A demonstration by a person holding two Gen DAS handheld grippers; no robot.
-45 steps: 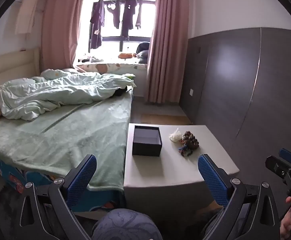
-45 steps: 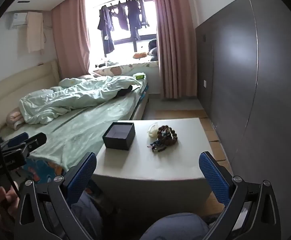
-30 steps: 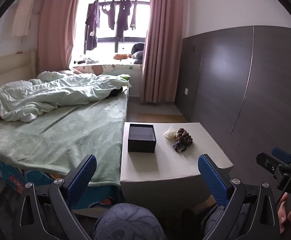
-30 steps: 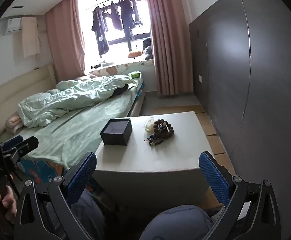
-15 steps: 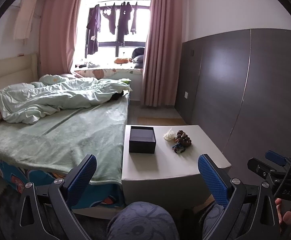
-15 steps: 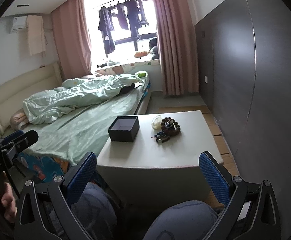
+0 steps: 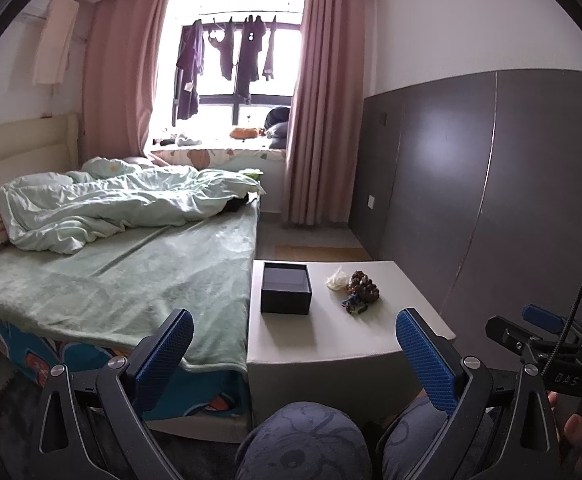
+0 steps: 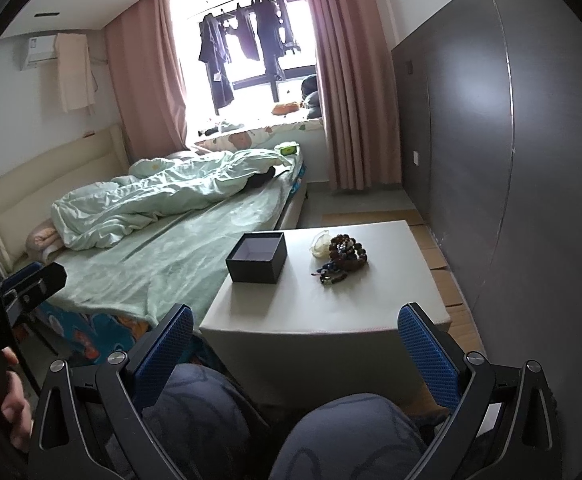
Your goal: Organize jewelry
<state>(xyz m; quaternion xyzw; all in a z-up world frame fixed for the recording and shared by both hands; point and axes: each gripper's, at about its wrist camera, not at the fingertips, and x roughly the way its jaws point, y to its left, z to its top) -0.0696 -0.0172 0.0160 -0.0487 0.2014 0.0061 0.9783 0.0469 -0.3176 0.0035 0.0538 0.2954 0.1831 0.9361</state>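
My left gripper has its blue pads spread wide with nothing between them, held low over my knees, well short of the white table. My right gripper is just as wide and empty, also short of the table.

The left view catches the right gripper's tip at its right edge; the right view catches the left gripper's tip at its left edge, with my fingers below it. Only the right view shows the air conditioner on the wall.

On the table sits a dark open box, interior pale and bare. Apart from it, to its right, lies the jewelry pile: brown bead strands heaped together, a whitish piece touching the far side, small dark blue beads trailing at the near side. The green bed runs along the table's left.
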